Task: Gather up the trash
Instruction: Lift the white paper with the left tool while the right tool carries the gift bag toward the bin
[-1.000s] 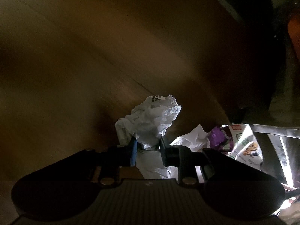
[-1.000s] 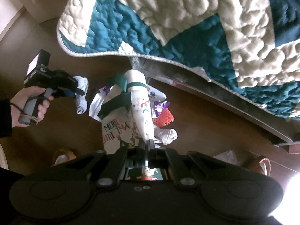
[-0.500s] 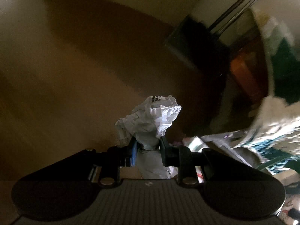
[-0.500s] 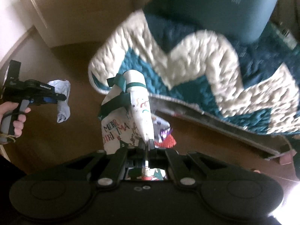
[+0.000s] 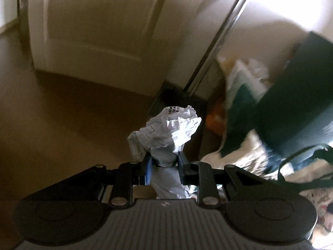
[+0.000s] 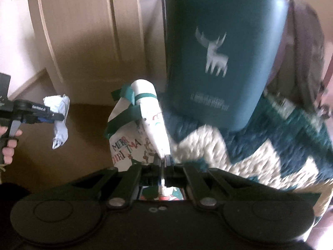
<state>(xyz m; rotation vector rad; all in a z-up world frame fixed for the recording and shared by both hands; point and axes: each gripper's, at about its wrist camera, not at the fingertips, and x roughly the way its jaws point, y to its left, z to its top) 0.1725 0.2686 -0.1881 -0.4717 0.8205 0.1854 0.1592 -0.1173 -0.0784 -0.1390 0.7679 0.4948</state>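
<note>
Already I have trash in both hands, though neither piece is binned yet. Left wrist view: my left gripper [image 5: 164, 166] pinches a crumpled paper wad [image 5: 168, 133] between its fingers. Right wrist view: my right gripper [image 6: 163, 167] is clamped on a Christmas gift bag [image 6: 143, 131], hanging beside a green reindeer bag [image 6: 220, 52].

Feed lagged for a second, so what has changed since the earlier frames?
Both grippers rose from the floor pile to bed height. Grips unchanged: the left gripper holds the crumpled paper, the right gripper the Christmas gift bag.
</note>
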